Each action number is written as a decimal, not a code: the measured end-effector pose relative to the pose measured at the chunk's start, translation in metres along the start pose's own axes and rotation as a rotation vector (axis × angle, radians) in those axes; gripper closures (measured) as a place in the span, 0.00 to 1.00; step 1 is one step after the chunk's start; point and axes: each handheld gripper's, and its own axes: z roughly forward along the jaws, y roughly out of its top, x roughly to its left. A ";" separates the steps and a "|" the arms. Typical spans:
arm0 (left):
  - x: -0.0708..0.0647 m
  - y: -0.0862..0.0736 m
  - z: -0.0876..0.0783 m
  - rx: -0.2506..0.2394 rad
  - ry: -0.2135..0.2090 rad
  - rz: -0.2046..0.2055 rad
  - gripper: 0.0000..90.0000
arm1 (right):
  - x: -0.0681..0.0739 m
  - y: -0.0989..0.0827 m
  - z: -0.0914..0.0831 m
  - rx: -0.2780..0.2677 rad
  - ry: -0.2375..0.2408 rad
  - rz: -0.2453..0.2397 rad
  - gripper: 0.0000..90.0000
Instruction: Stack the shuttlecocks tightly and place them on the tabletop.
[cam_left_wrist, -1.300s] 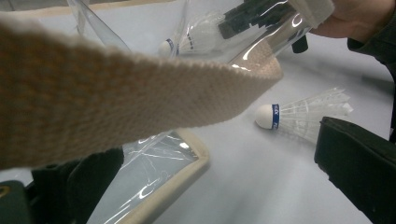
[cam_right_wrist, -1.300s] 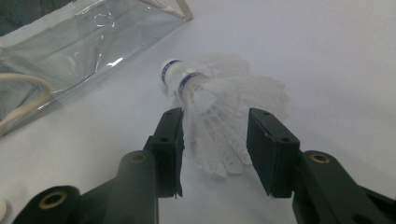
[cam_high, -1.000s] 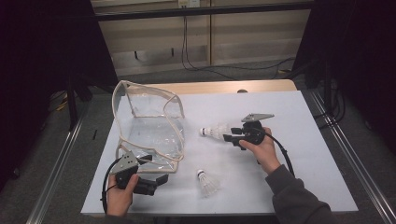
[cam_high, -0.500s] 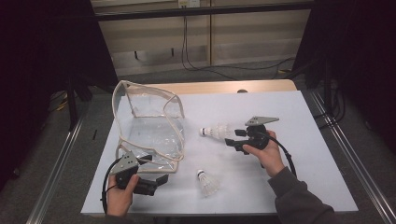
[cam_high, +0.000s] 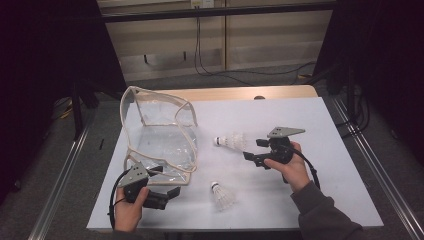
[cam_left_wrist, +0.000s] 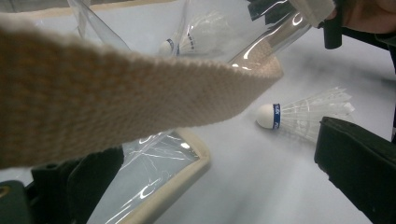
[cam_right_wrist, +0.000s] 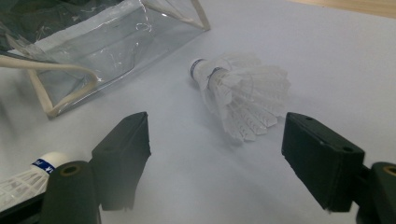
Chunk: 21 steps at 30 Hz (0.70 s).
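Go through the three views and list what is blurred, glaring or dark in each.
High view: the room around the table is nearly black, the white top evenly lit. Left gripper view: the woven strap spans the frame, soft from being so close, and glare streaks the clear bag. Right gripper view: the black fingers are soft, the shuttlecock sharper.

Seen from a fixed high view above the near edge of the counter (cam_high: 300, 115), looking forward and down across its whole top. From the left claw (cam_high: 159, 187), low and close, looking past a bag (cam_left_wrist: 154, 177) strap toward a shuttlecock (cam_left_wrist: 303, 116). From the right claw (cam_high: 252, 150), close above the counter, facing the other shuttlecock (cam_right_wrist: 238, 95) and the bag. Shared by all three: both shuttlecocks, the bag's edge.
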 end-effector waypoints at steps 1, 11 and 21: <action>0.000 0.000 0.000 0.000 0.001 -0.001 0.01 | 0.001 0.000 -0.001 -0.002 0.002 -0.002 0.25; 0.000 0.000 0.000 0.000 0.002 0.002 0.01 | 0.007 -0.001 -0.007 -0.004 0.021 -0.021 0.22; -0.001 0.000 0.000 0.001 0.004 0.004 0.01 | 0.013 -0.007 -0.011 -0.002 0.034 -0.037 0.21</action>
